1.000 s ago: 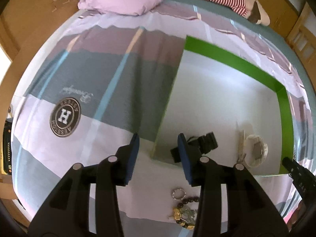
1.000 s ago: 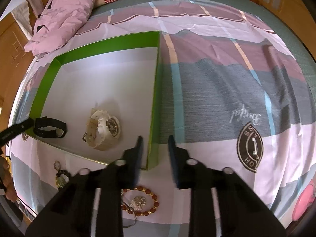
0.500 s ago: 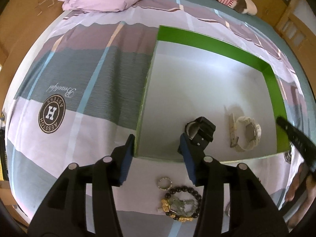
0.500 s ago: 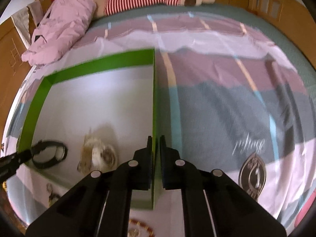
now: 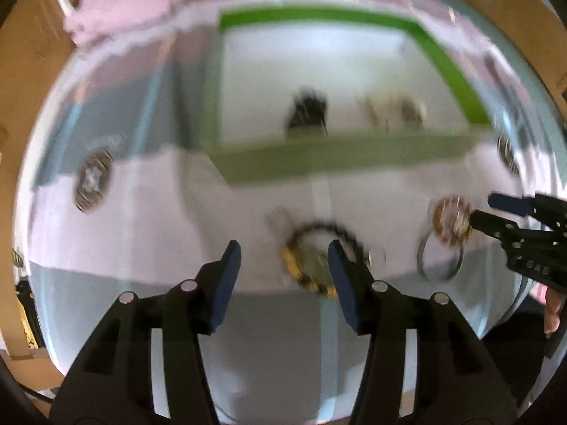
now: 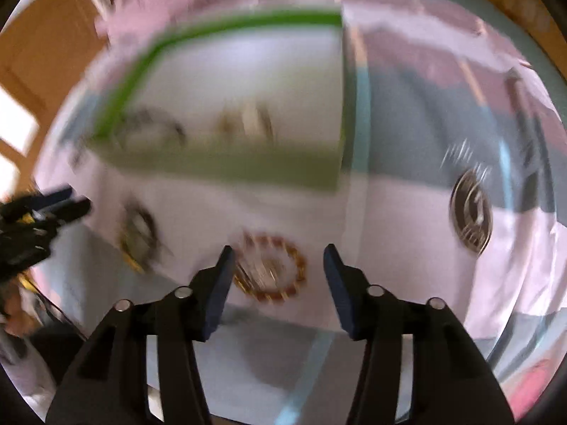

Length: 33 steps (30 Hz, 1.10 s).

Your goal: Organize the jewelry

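Note:
Both views are motion-blurred. A green-rimmed white box (image 5: 319,163) (image 6: 219,166) lies on the bed and holds a black watch (image 5: 306,113) and a white watch (image 5: 393,111). My left gripper (image 5: 283,272) is open and empty above a black-and-gold bead bracelet (image 5: 312,258) on the bedsheet. My right gripper (image 6: 278,276) is open and empty above a red-and-gold bead bracelet (image 6: 273,269). The right gripper also shows at the right edge of the left wrist view (image 5: 496,209), beside that bracelet (image 5: 452,221) and a silver bangle (image 5: 439,258).
The bedsheet (image 5: 141,219) is striped pink, grey and white with round logo patches (image 6: 471,212). A pink quilt (image 5: 131,3) lies at the far left of the bed. Wooden furniture surrounds the bed.
Both grippers have pulled back from the box toward the near edge of the bed. The right gripper, shut on the box wall before, has opened. The left has opened wider.

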{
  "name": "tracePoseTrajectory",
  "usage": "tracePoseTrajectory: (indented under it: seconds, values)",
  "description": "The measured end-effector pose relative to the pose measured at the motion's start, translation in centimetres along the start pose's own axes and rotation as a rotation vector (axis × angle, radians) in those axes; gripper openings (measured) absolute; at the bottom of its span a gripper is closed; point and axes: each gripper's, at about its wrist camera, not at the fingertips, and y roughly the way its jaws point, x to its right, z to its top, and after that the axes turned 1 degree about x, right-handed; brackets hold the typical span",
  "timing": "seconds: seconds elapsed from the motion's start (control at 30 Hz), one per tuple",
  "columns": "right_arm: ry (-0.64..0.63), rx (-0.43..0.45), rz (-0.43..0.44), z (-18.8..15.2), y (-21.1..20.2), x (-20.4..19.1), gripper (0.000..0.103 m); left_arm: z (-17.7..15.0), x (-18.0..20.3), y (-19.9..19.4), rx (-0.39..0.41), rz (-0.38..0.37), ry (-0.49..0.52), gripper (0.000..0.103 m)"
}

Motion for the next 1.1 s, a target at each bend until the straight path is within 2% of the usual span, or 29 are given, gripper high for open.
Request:
tracePoseTrajectory:
  seconds: [0.07, 0.17, 0.2, 0.23, 0.27, 0.3, 0.33, 0.37, 0.5, 0.6, 0.73, 0.87, 1.1]
  values:
    - [-0.067, -0.046, -0.018, -0.4, 1.4, -1.2, 0.05, -0.3, 0.7, 1.3, -0.049, -0.021, 0.011, 0.052]
    - [-0.099, -0.072, -0.033, -0.4, 2.4, -2.1, 0.05, -0.4, 1.6, 3.0, -0.092, 0.006, 0.025, 0.051]
    - [-0.105, -0.073, -0.049, -0.3, 2.7, -2.3, 0.046, -0.4, 1.7, 3.6, -0.108, 0.008, 0.022, 0.046]
    - [-0.109, -0.067, -0.063, -0.2, 2.8, -2.5, 0.036, -0.3, 1.8, 4.0, -0.116, -0.001, 0.01, 0.04]
    - [-0.111, -0.067, -0.061, -0.1, 2.9, -2.7, 0.03, -0.2, 1.8, 4.1, -0.112, -0.008, -0.001, 0.034]
    - [-0.106, -0.069, -0.046, 0.1, 3.0, -2.8, 0.026, 0.0, 1.6, 4.1, -0.108, -0.025, -0.016, 0.03]
    - [-0.104, -0.061, -0.048, 0.2, 3.0, -2.9, 0.026, 0.1, 1.5, 4.1, -0.106, -0.044, -0.029, 0.02]
    - [-0.103, -0.055, -0.051, 0.3, 2.9, -3.0, 0.025, 0.3, 1.2, 3.8, -0.094, -0.066, -0.05, 0.016]
    - [-0.08, 0.01, -0.035, 0.8, 1.7, -2.9, 0.021, 0.9, 0.7, 2.5, -0.021, -0.088, -0.082, 0.014]
    - [-0.057, 0.067, -0.003, 1.2, 0.3, -2.4, 0.021, 1.1, 0.6, 1.2, 0.029, -0.13, -0.085, 0.009]
    - [-0.046, 0.1, 0.029, 1.2, -0.9, -1.8, 0.021, 1.3, 0.8, -0.4, 0.085, -0.182, -0.068, 0.009]
    - [-0.016, 0.069, 0.013, 1.2, -0.3, -1.2, 0.021, 1.3, 0.3, 0.6, 0.051, -0.151, -0.081, 0.009]
    - [0.021, 0.066, 0.011, 1.2, -0.2, -0.7, 0.022, 1.5, 1.4, 2.5, 0.022, -0.154, -0.057, 0.009]
